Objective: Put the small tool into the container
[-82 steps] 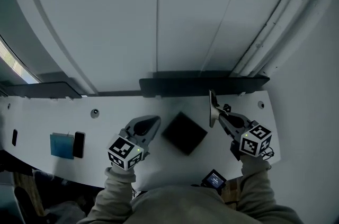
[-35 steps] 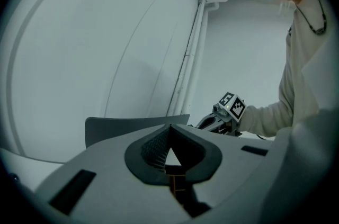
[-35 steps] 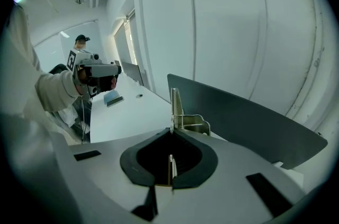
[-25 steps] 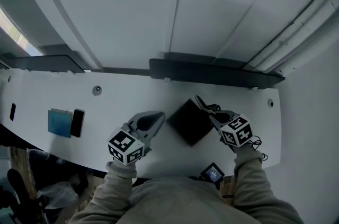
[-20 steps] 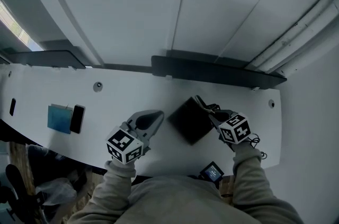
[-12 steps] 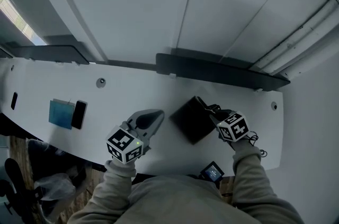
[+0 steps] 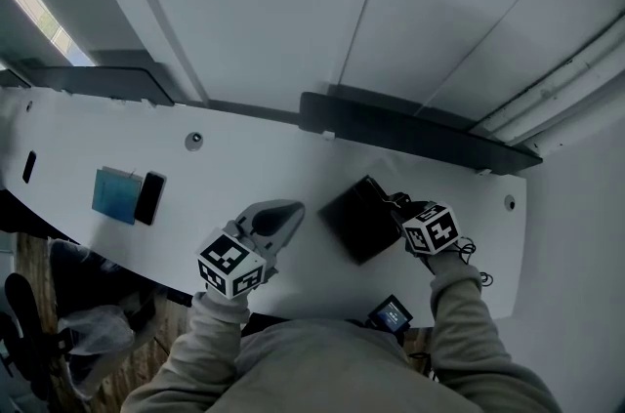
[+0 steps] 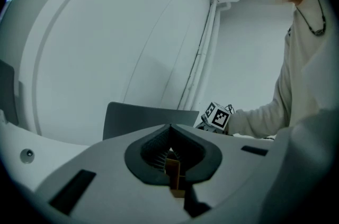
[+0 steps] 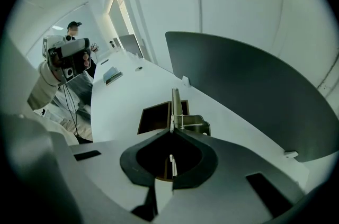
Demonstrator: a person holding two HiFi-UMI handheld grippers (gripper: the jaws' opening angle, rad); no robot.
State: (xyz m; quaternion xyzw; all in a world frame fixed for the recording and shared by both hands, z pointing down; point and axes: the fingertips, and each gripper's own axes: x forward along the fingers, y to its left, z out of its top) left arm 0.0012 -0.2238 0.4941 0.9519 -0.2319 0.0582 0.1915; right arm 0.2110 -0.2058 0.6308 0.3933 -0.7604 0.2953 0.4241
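Note:
A black square container [image 7: 357,224] sits open on the white table [image 7: 244,169]. My right gripper [image 7: 393,203] is at its right edge, shut on the small tool [image 9: 174,104], a thin metal blade with a bent metal bracket. In the right gripper view the blade sticks out past the closed jaws [image 9: 170,131] over the container's dark opening [image 9: 155,116]. My left gripper [image 7: 295,207] rests on the table left of the container, jaws together with nothing in them [image 8: 170,126]. Its view shows the right gripper's marker cube [image 8: 217,116] beyond the container.
A blue pad [image 7: 115,194] and a black phone [image 7: 149,197] lie at the table's far left. A long dark panel [image 7: 420,134] stands along the back edge. A small device with a lit screen [image 7: 392,313] sits at the near edge, by my sleeve.
My right gripper has carried the tool left and lowered it from beside the container to its right edge. The left gripper has stayed put. The head view has shifted slightly.

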